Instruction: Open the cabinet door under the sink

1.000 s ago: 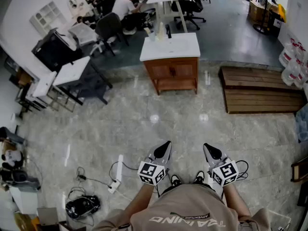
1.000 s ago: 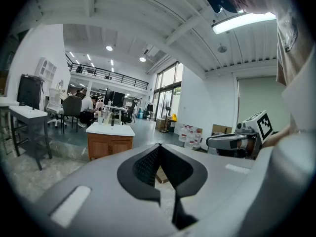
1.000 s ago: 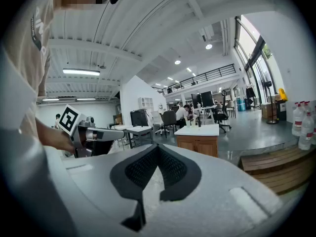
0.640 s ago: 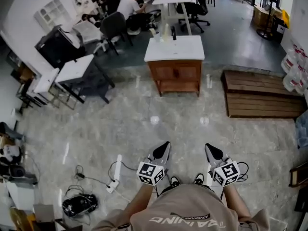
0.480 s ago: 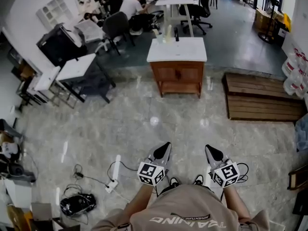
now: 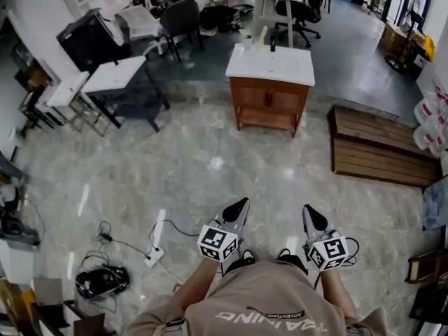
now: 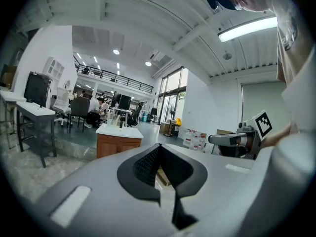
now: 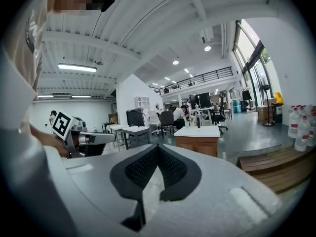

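- The left gripper and right gripper, both closed and empty, point ahead at waist height, probably just being carried.
- The cabinet under the sink stands well ahead across the floor, with its doors apparently shut.

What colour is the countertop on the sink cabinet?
White countertop, clearest in the head view.

A brown wooden cabinet with a white sink top stands upright on the grey floor far ahead, its two doors shut
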A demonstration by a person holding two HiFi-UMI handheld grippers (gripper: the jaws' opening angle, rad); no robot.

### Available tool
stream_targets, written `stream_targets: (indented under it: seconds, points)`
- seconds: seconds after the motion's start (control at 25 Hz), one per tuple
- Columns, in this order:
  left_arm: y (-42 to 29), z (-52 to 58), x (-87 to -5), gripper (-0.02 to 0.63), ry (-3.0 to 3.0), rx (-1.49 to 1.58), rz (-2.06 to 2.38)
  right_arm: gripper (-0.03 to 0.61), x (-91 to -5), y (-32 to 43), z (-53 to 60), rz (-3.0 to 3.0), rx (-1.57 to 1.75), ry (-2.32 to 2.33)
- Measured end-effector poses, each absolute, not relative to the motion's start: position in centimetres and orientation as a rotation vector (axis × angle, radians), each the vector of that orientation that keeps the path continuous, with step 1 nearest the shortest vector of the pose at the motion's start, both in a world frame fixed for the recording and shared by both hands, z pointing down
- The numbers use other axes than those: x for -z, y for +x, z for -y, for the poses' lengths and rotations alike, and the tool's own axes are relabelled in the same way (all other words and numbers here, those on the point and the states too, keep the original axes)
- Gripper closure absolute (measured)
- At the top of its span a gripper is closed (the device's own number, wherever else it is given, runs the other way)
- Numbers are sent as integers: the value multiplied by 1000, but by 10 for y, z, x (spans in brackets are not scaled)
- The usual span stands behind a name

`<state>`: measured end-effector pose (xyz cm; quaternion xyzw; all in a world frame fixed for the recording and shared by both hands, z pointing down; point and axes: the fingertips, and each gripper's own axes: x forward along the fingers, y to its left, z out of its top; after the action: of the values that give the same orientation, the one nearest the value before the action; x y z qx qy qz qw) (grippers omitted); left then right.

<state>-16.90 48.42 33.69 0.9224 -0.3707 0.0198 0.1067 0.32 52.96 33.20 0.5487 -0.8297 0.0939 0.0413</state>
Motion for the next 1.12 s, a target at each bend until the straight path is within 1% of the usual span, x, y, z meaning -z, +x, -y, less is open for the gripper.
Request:
stream_targets:
  seconds: [0.32,0.44,0.56,0.76,0.96,1.12]
  points:
    - [-196,-481,-352,595,2697,-99,1088,577,-341,-33,-518,2559,-341,1671]
    - [-201,-473,-357,595,2665,-94,1116,577,-343,-34,-513,2551,-323,1641]
    - [-184,-460,-357,595,2662,-104,1121,577,-344,-14,-500,2550,-319,1636]
    - [-131,-442,-333,595,2694,-123,1099,577,-346,28,-485,2531,-306,1630]
    - [-125,-384,-326,595,2688,-107,1188,577,-349,29,-415,2602,-276,1545]
    - [-113,-344,-320,595,2636,-73,1263,577,-332,36,-366,2670,-212,1431]
